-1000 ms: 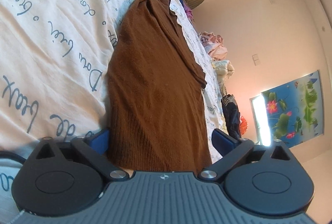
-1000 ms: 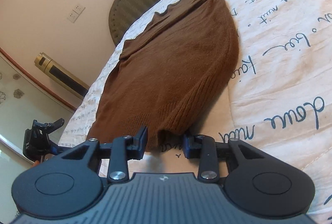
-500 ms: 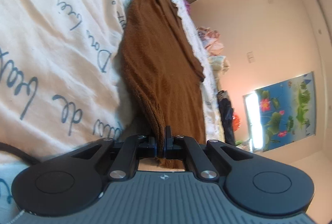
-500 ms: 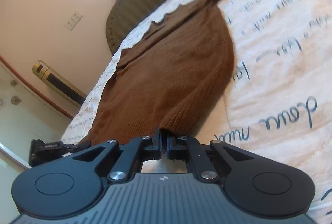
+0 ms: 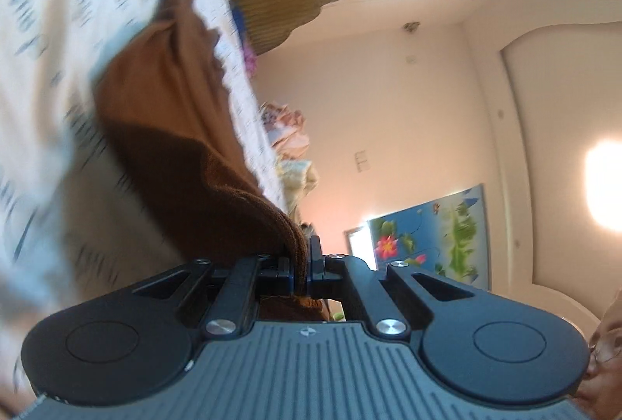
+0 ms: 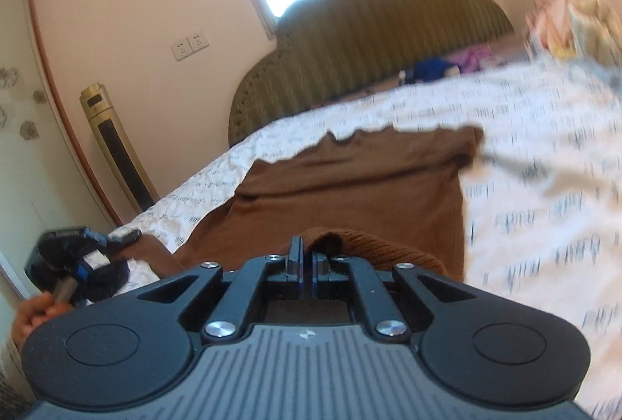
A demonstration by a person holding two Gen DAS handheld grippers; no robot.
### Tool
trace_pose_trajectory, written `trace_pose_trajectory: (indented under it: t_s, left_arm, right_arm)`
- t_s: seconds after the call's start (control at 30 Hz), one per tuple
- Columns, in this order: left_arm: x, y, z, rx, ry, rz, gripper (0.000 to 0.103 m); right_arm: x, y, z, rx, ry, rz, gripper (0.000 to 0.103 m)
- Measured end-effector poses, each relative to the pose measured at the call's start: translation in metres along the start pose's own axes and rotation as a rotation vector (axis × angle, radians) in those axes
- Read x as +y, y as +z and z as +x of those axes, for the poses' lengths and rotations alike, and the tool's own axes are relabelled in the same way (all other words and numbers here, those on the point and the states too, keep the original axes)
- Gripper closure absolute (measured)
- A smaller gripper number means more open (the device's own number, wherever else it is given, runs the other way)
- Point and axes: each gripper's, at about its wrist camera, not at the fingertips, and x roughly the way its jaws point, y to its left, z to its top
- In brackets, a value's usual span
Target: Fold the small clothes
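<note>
**Hem pinched on both sides, fold only starting**

We have the brown sweater [image 5: 163, 116] lying lengthwise on the bed [image 5: 46, 31], on the printed bedspread, with its neck end toward the headboard [image 6: 373, 42]. Our left hand-held gripper [image 5: 301, 266] is clamped on the ribbed hem at one corner; knit bunches between the jaws and the near edge is raised off the bedspread. Our right hand-held gripper [image 6: 307, 260] is closed on the other hem corner, a roll of rib sitting just at its pads. In the right wrist view we also catch the left tool and the hand [image 6: 31, 315] holding it at the bed's edge.

Done, as far as we judge: sweater looks laid out flat, with the sleeve side seemingly tucked in, and both bottom corners are gripped and off the bed. Left: carry the hem over toward the neck, lay it down, release, maybe a second fold. The far half rests flat, so no crease is made yet. Both views are motion-blurred, so fine detail is unclear. More clothes [image 6: 571, 23] sit piled at the far corner of the bed, apparently unfolded.
</note>
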Motion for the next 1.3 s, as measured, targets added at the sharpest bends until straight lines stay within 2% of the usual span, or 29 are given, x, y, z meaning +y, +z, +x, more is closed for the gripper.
trace_pose_trajectory:
  t_s: [0.07,0.17,0.3,0.5,0.67,0.87,0.97,1.03,1.07,1.1,1.13,1.17,1.2,1.23,1.27,1.3]
  left_arm:
    - [-0.007,0.019,0.012,-0.023,-0.031,0.021,0.100]
    - [-0.009,0.053,0.035,-0.048,-0.023,0.036,0.099]
    - [0.000,0.099,0.069,-0.078,0.013,0.015,0.100]
    - [0.009,0.166,0.129,-0.097,0.081,0.048,0.100]
    - [0.029,0.213,0.174,-0.117,0.138,0.019,0.100]
    - [0.055,0.244,0.203,-0.142,0.207,-0.014,0.100]
    - [0.068,0.258,0.213,-0.166,0.253,-0.026,0.100]
    - [0.076,0.266,0.221,-0.164,0.304,-0.021,0.098]
    - [0.083,0.272,0.228,-0.142,0.359,-0.036,0.080]
    - [0.091,0.276,0.229,-0.132,0.400,-0.078,0.064]
    - [0.096,0.278,0.226,-0.152,0.393,-0.104,0.041]
    - [0.094,0.279,0.222,-0.178,0.359,-0.105,0.035]
    - [0.085,0.280,0.217,-0.190,0.362,-0.083,0.029]
    - [0.072,0.279,0.211,-0.192,0.373,-0.044,0.014]
    - [0.057,0.274,0.203,-0.192,0.371,0.010,0.005]
    - [0.041,0.265,0.196,-0.176,0.343,0.064,0.005]
  right_arm:
    - [-0.004,0.018,0.010,-0.017,-0.001,-0.051,0.100]
    - [-0.015,0.045,0.032,-0.034,-0.014,-0.113,0.100]
    - [-0.044,0.083,0.076,-0.026,-0.020,-0.120,0.100]
    - [-0.096,0.135,0.162,0.041,-0.031,-0.063,0.100]
    - [-0.147,0.159,0.233,0.099,-0.035,0.075,0.100]
    - [-0.188,0.173,0.302,0.160,-0.043,0.201,0.099]
    - [-0.194,0.179,0.333,0.183,-0.070,0.211,0.099]
    - [-0.198,0.181,0.359,0.247,-0.084,0.219,0.099]
    - [-0.202,0.178,0.375,0.316,-0.109,0.237,0.098]
    - [-0.204,0.175,0.385,0.363,-0.160,0.232,0.092]
    - [-0.203,0.174,0.389,0.380,-0.208,0.210,0.088]
    - [-0.201,0.175,0.385,0.366,-0.222,0.195,0.082]
    - [-0.198,0.179,0.375,0.333,-0.228,0.184,0.079]
    - [-0.195,0.183,0.361,0.299,-0.232,0.173,0.079]
    - [-0.191,0.188,0.343,0.263,-0.228,0.147,0.079]
    - [-0.185,0.191,0.326,0.236,-0.214,0.118,0.079]
